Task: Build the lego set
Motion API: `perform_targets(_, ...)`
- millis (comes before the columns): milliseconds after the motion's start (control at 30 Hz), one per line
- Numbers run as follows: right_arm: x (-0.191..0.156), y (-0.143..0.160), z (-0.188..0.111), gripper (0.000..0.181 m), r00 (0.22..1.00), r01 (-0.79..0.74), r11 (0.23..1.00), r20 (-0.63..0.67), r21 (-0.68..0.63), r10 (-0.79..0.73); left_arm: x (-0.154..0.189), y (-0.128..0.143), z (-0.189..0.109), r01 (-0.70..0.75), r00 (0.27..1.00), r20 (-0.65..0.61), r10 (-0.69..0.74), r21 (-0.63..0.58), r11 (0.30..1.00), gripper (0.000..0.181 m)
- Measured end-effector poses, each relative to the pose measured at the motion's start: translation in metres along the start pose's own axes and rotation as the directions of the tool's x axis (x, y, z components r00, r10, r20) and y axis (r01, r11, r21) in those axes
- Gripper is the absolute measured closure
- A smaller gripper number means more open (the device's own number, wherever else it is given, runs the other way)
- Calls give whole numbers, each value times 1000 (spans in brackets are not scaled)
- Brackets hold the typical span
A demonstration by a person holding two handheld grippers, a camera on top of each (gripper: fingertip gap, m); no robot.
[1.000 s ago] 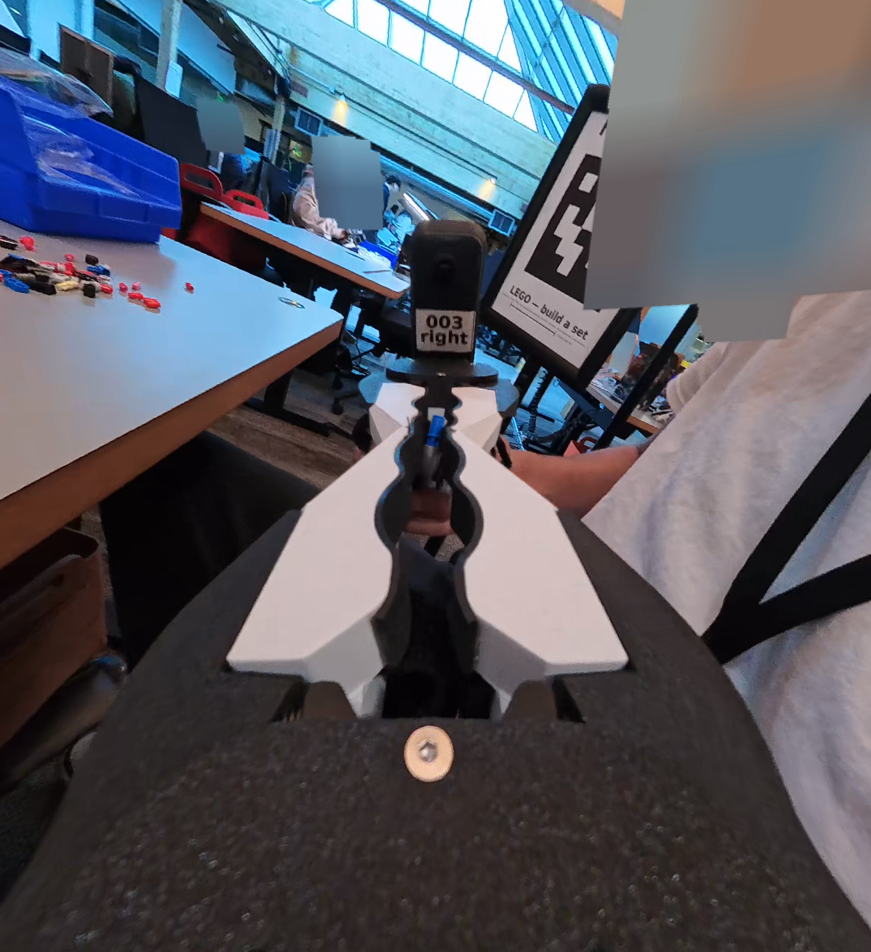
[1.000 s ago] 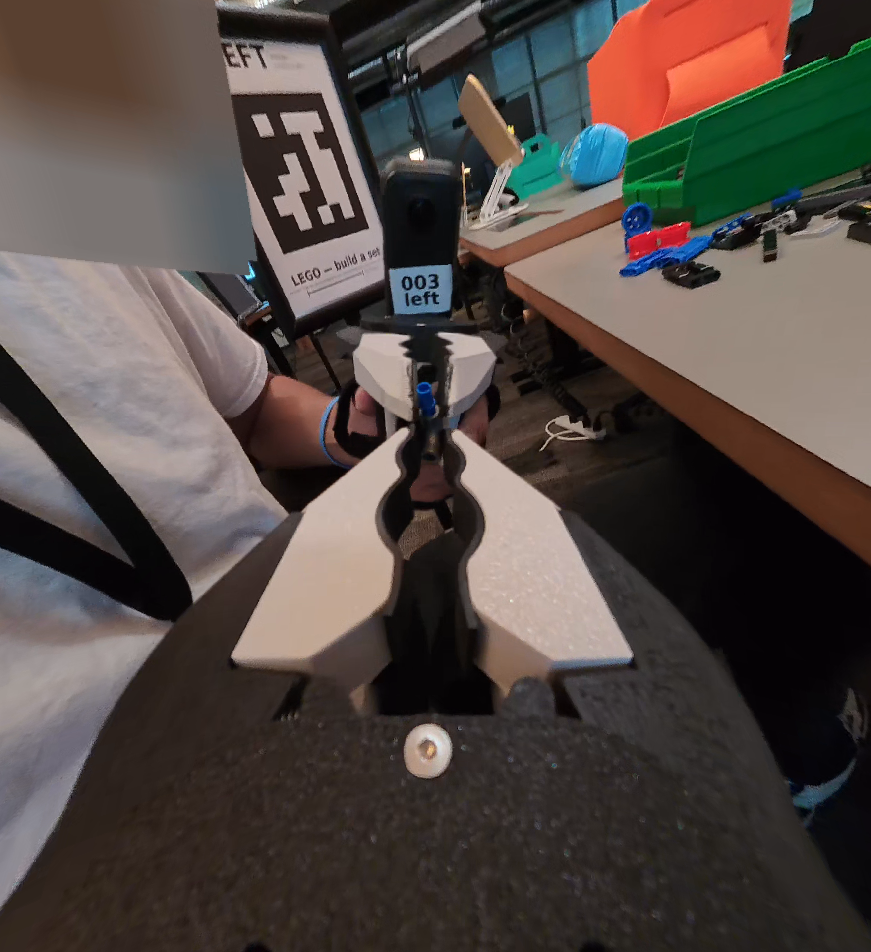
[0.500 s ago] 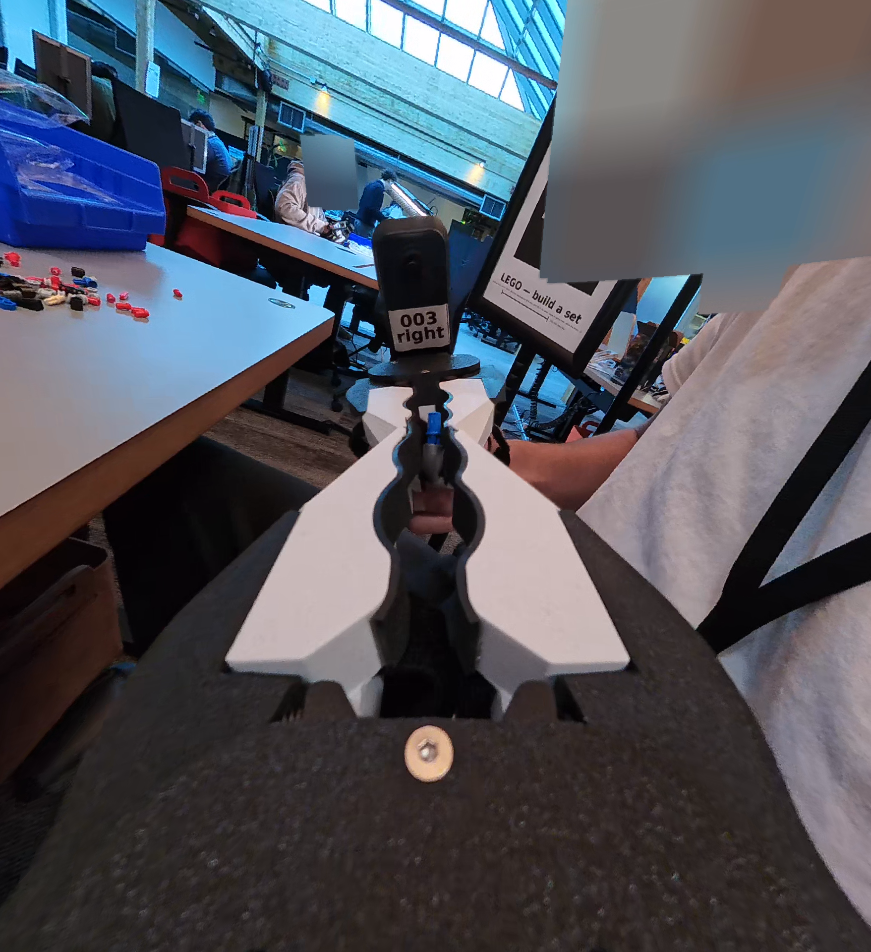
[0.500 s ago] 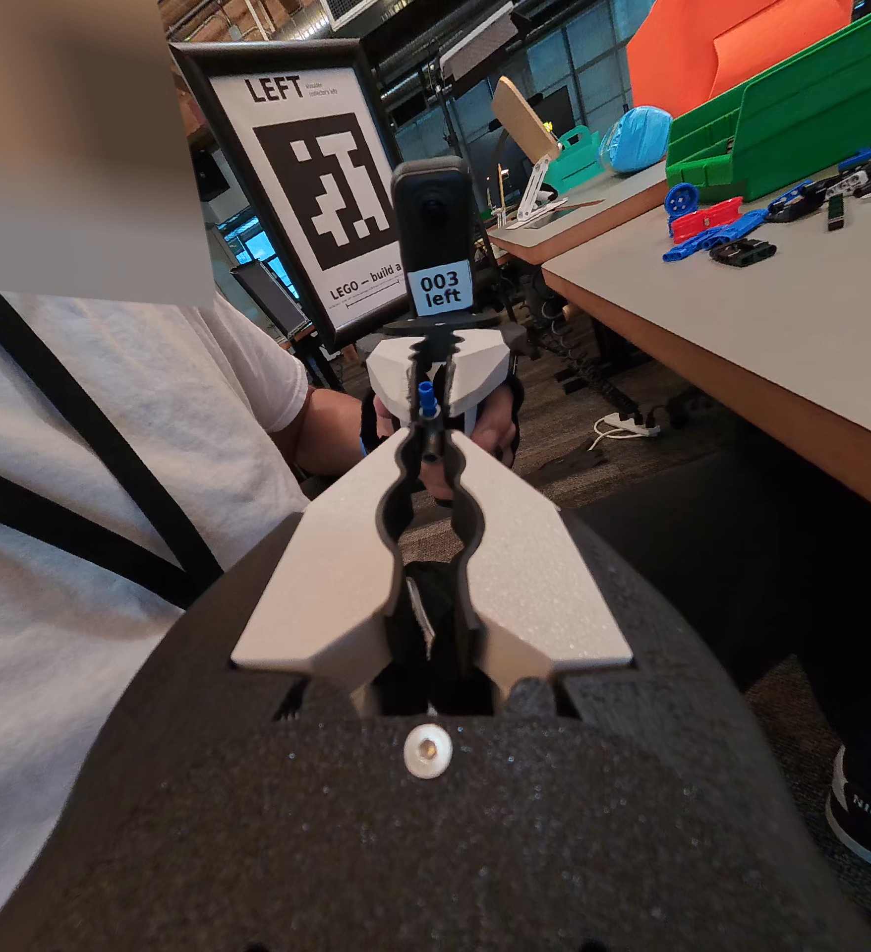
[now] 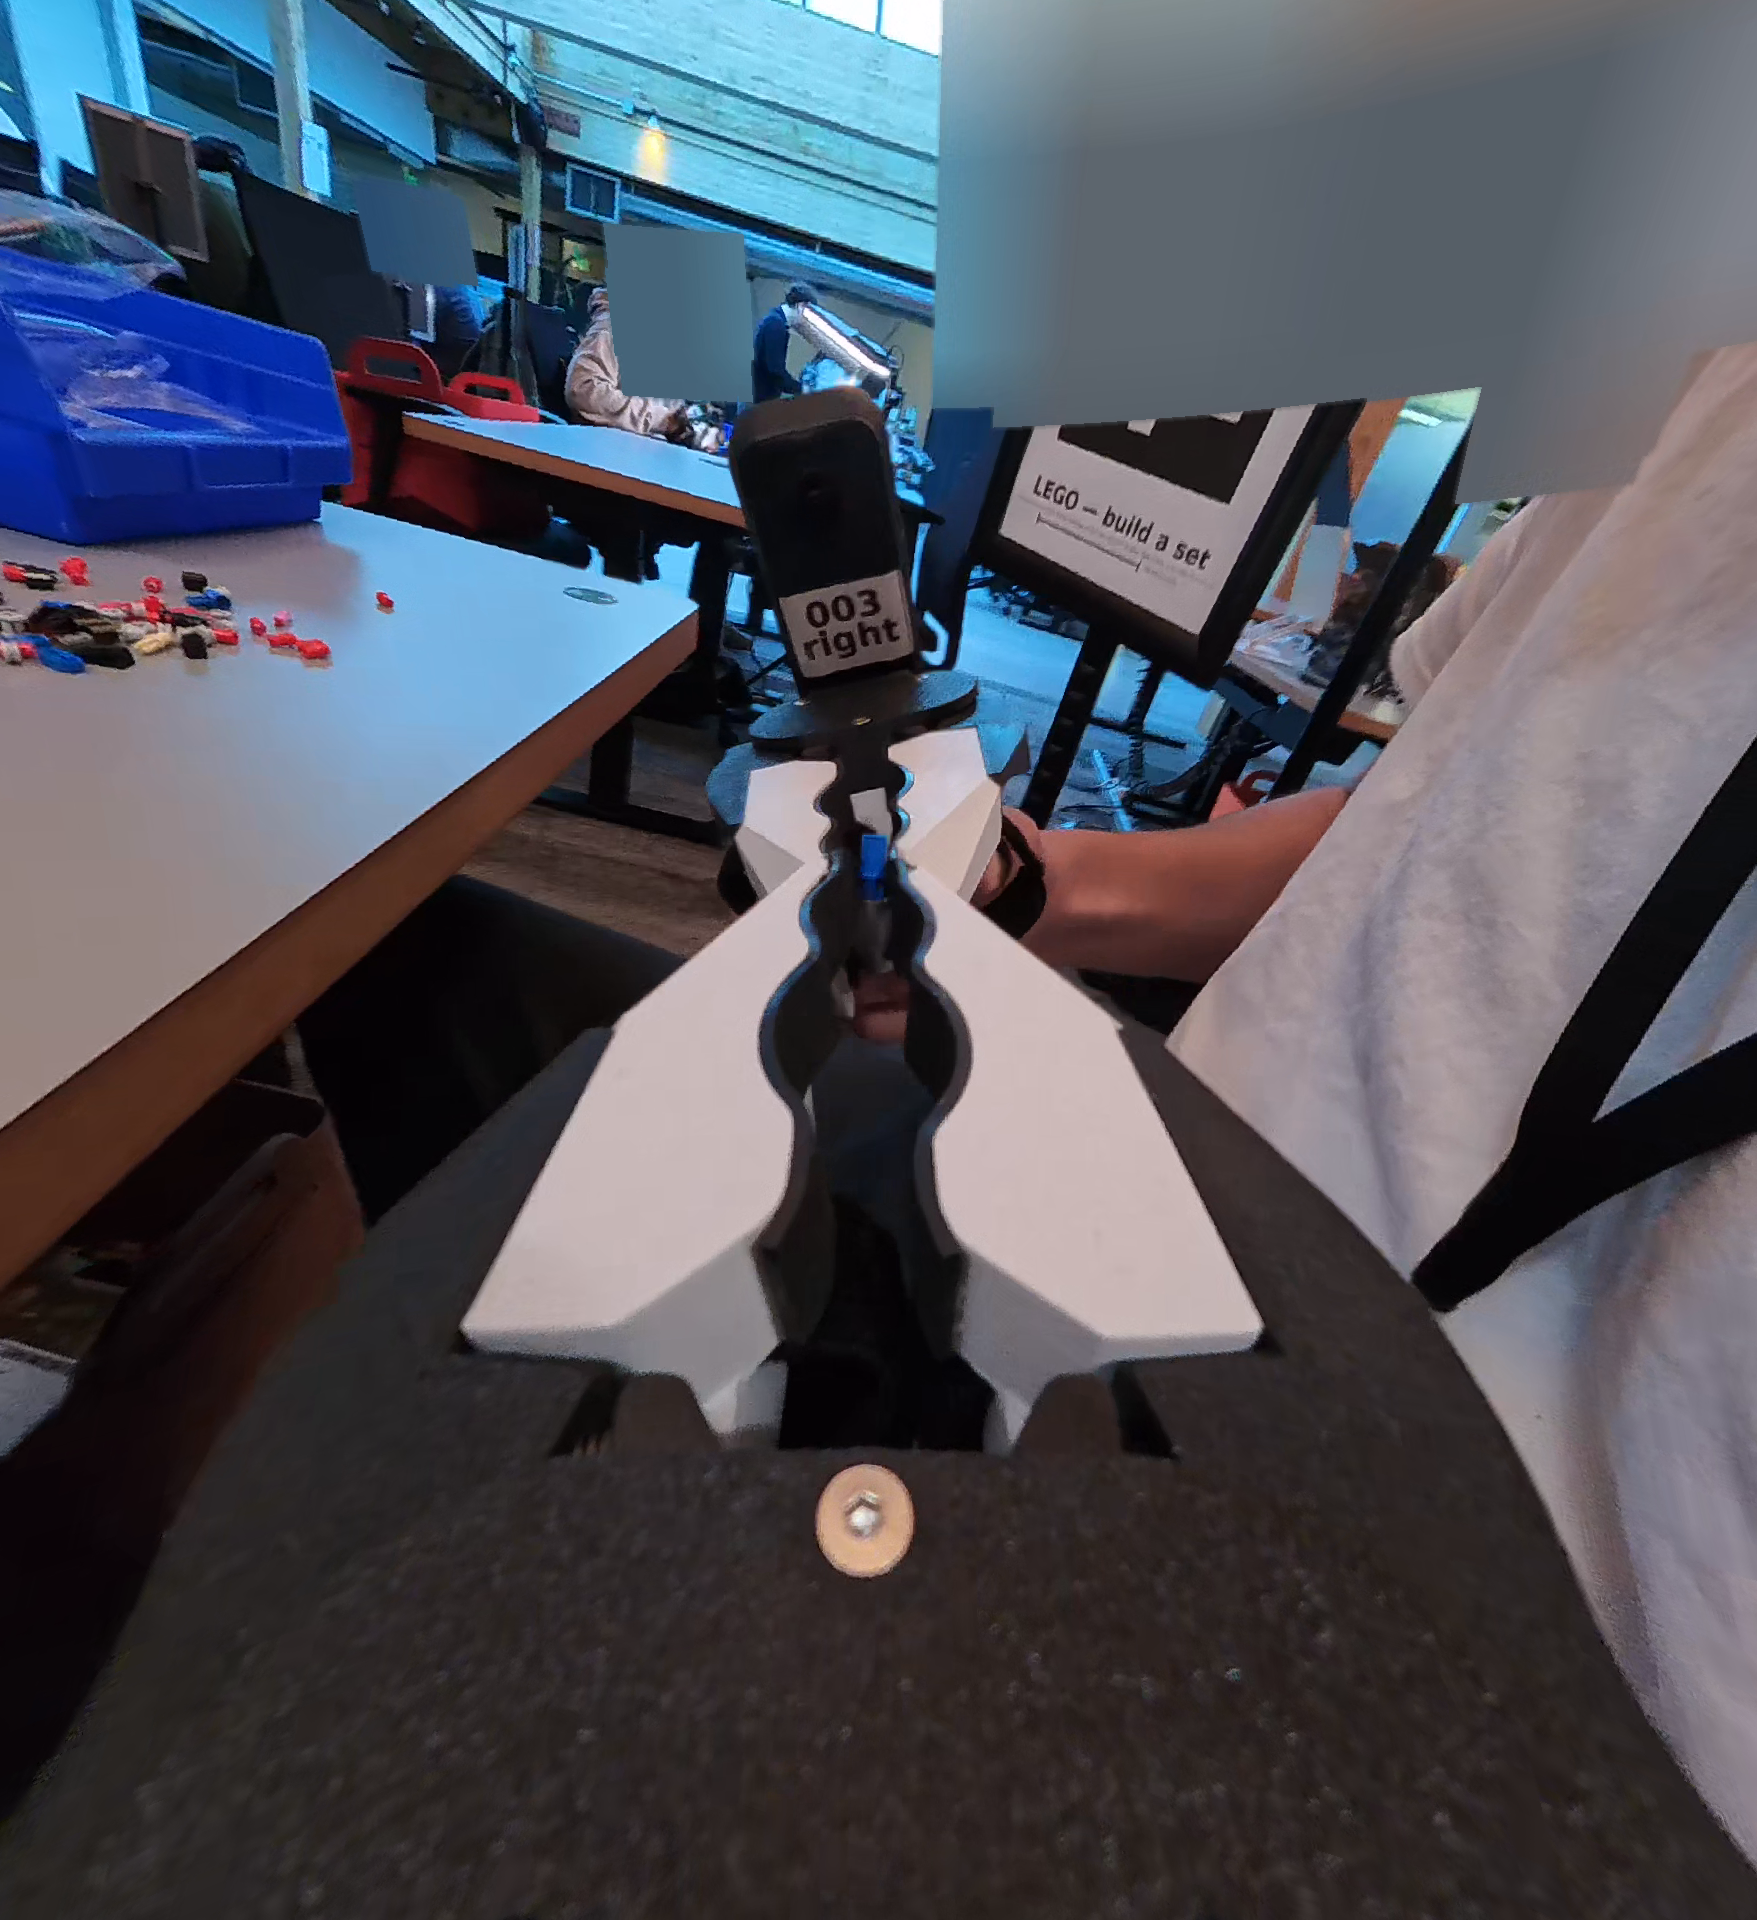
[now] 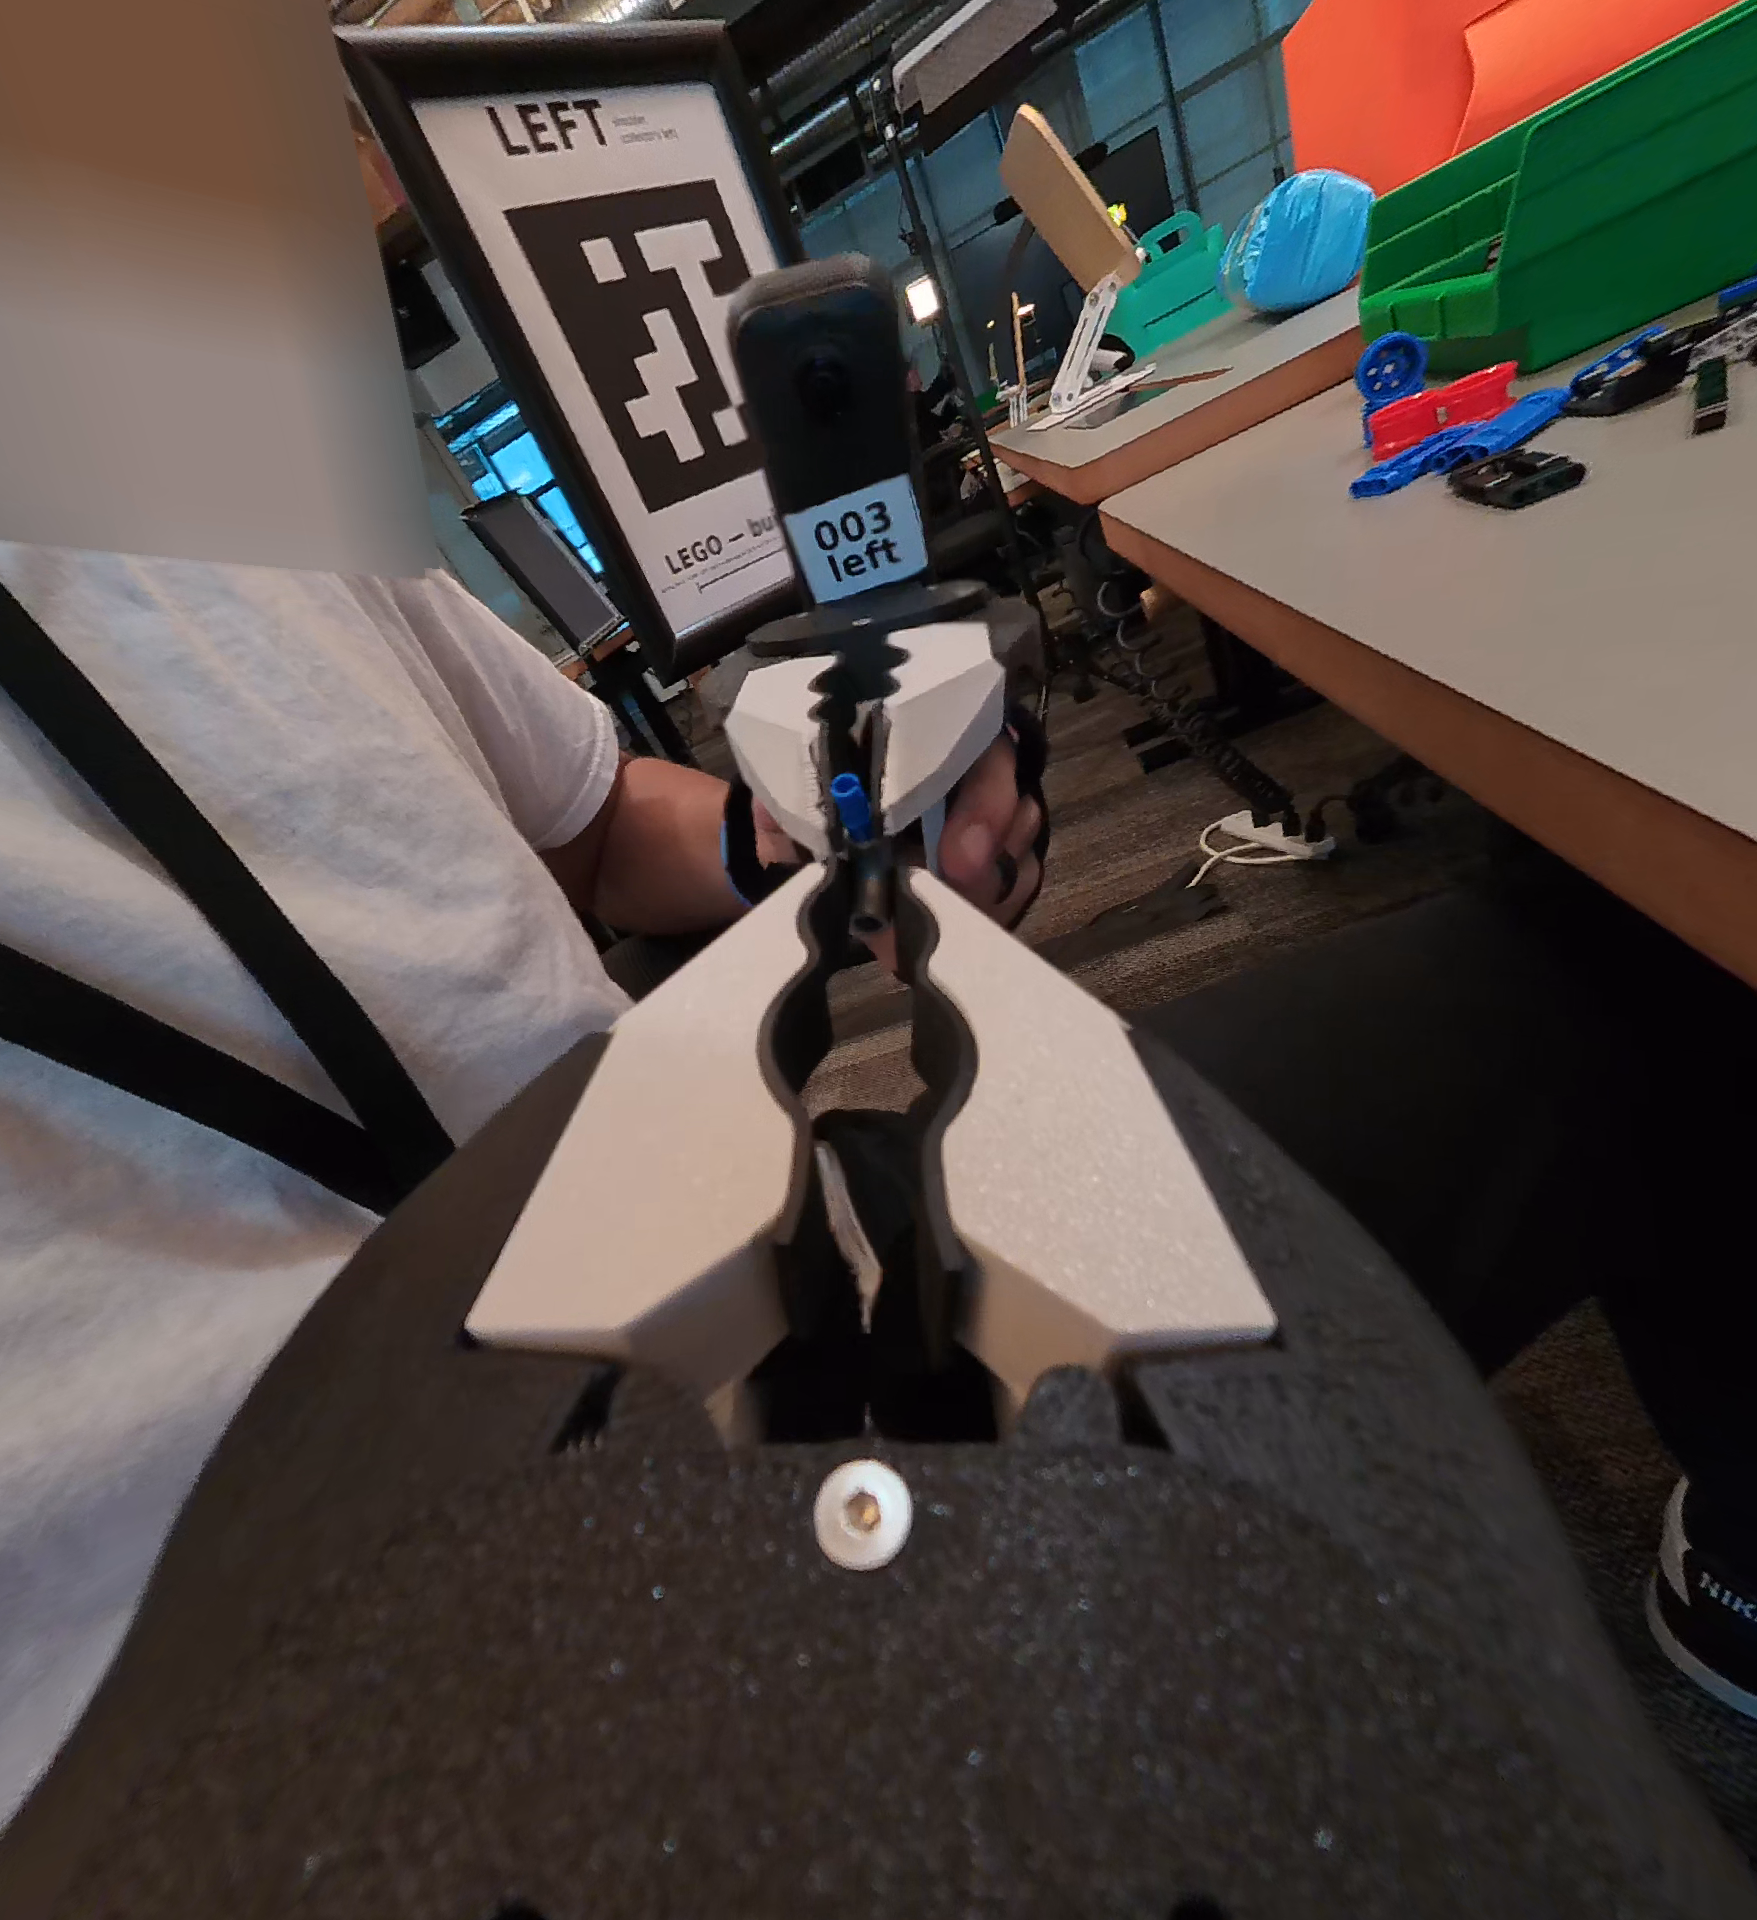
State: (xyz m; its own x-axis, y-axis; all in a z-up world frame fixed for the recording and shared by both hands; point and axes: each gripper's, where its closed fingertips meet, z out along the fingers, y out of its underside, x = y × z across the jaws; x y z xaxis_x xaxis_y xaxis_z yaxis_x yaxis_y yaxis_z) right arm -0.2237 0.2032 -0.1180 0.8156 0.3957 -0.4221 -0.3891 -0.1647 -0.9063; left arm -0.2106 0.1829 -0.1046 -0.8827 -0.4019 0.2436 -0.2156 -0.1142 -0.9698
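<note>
Both grippers are held off the table in front of a person's white shirt, tip to tip. My left gripper (image 5: pixel 869 902) is shut on a small dark grey piece (image 5: pixel 870 928). My right gripper (image 6: pixel 869 883) is shut on a small black piece with a round hole (image 6: pixel 868 900). A blue pin (image 5: pixel 869 869) sits between the two sets of tips, and it also shows in the right wrist view (image 6: pixel 850 805), tilted. I cannot tell which piece the pin is seated in. The right gripper (image 5: pixel 866 821) faces me in the left wrist view, and the left gripper (image 6: pixel 853 774) faces me in the right wrist view.
The grey table (image 5: pixel 230 831) lies to one side with several small loose pieces (image 5: pixel 115 623) and a blue bin (image 5: pixel 115 416). In the right wrist view the table (image 6: pixel 1528 644) carries red and blue parts (image 6: pixel 1440 421) and a green bin (image 6: pixel 1601 229). A framed marker sign (image 6: pixel 635 343) stands behind. My two grippers' fingertips are within a few centimetres of each other.
Both grippers stay shut and tip to tip with the blue pin between them. Both views have shifted slightly, and the black piece's hole now shows in the right wrist view.
</note>
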Motion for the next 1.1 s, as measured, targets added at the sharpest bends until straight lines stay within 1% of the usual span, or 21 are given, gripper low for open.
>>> perform_targets(67, 2, -1, -1, 174, 1000, 22, 1000, -20, 8, -22, 0, 0, 0, -28, 999, 15, 28, -13, 1000, 177)
perform_targets(167, 12, 1, -7, 157, 996, 40, 999, -76, -18, -42, -11, 2, -3, -59, 996, 65, 62, -53, 997, 177)
perform_targets(233, 22, -7, -20, 158, 988, 63, 998, -138, -28, -66, -31, -2, -10, -90, 987, 129, 101, -86, 992, 177)
perform_targets(267, 27, -15, -28, 158, 980, 88, 995, -178, -40, -94, -43, -8, -15, -102, 980, 162, 117, -96, 990, 177)
perform_targets(333, 46, -34, -46, 160, 938, 161, 982, -294, -96, -183, -68, -27, -23, -153, 958, 227, 175, -112, 982, 178)
perform_targets(400, 70, -60, -65, 160, 877, 212, 967, -409, -139, -251, -95, -50, -27, -241, 922, 274, 275, -151, 959, 178)
perform_targets(467, 103, -81, -82, 160, 826, 188, 963, -500, -192, -261, -121, -72, -23, -297, 899, 272, 342, -195, 935, 177)
perform_targets(533, 141, -92, -92, 157, 789, 144, 949, -547, -280, -281, -155, -93, -15, -317, 887, 273, 372, -224, 921, 177)
perform_targets(600, 183, -98, -100, 161, 736, 133, 911, -576, -391, -355, -194, -108, -5, -330, 878, 266, 397, -263, 906, 178)
perform_targets(667, 221, -100, -104, 162, 693, 125, 862, -578, -492, -430, -227, -124, 5, -363, 870, 248, 427, -265, 893, 178)
perform_targets(700, 236, -99, -104, 161, 690, 109, 844, -571, -525, -444, -241, -131, 9, -373, 870, 235, 433, -261, 891, 178)
perform_targets(767, 256, -97, -102, 160, 710, 97, 820, -539, -563, -454, -256, -141, 15, -384, 881, 193, 432, -241, 891, 178)
perform_targets(833, 271, -95, -102, 159, 723, 101, 795, -505, -598, -471, -267, -141, 17, -400, 881, 161, 445, -250, 882, 178)
perform_targets(967, 290, -87, -92, 157, 780, 91, 763, -431, -640, -454, -271, -124, 13, -394, 893, 135, 430, -230, 890, 178)
perform_targets(1033, 289, -83, -83, 158, 810, 139, 734, -351, -665, -470, -271, -118, 9, -393, 892, 150, 427, -211, 895, 178)
perform_targets(1100, 288, -90, -82, 163, 782, 238, 686, -284, -687, -556, -264, -116, 5, -404, 891, 133, 435, -209, 891, 178)
